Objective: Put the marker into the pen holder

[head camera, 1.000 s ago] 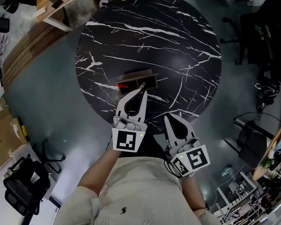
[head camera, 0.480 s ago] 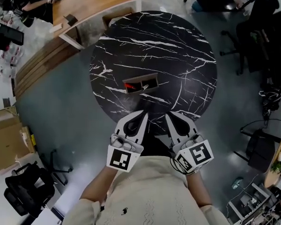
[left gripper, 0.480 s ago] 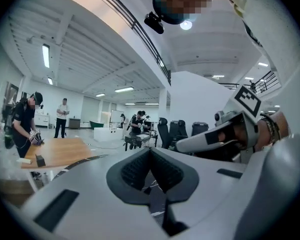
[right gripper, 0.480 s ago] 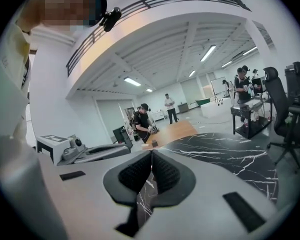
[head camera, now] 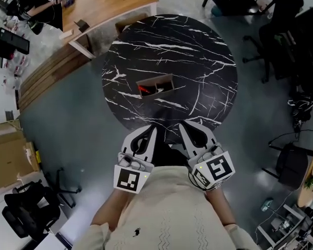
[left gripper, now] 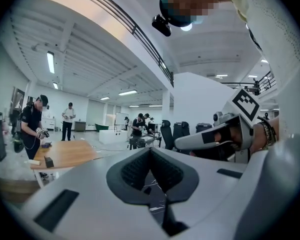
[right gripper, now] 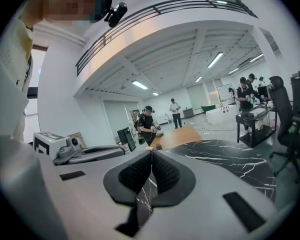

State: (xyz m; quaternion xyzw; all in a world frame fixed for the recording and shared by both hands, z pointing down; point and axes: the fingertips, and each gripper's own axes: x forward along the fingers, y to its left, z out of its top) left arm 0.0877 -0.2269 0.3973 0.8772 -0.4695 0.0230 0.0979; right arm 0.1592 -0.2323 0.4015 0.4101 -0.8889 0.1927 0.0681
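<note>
A red marker (head camera: pixel 144 90) lies inside the brown pen holder (head camera: pixel 164 80) near the middle of the round black marble desk (head camera: pixel 198 51). The left claw (head camera: pixel 152 128) and right claw (head camera: pixel 182 125) are pressed together and empty, held close to the person's body, probably because the job looks done.

Blk wht-veined table (head camera: pixel 198 51), red marker (head camera: pixel 144 90)

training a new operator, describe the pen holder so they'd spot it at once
Find the round black table with white marble veins. The pen holder sits a little left of its centre: a dark, open-topped rectangular box with a red marker inside, and the only thing on the table.
</note>
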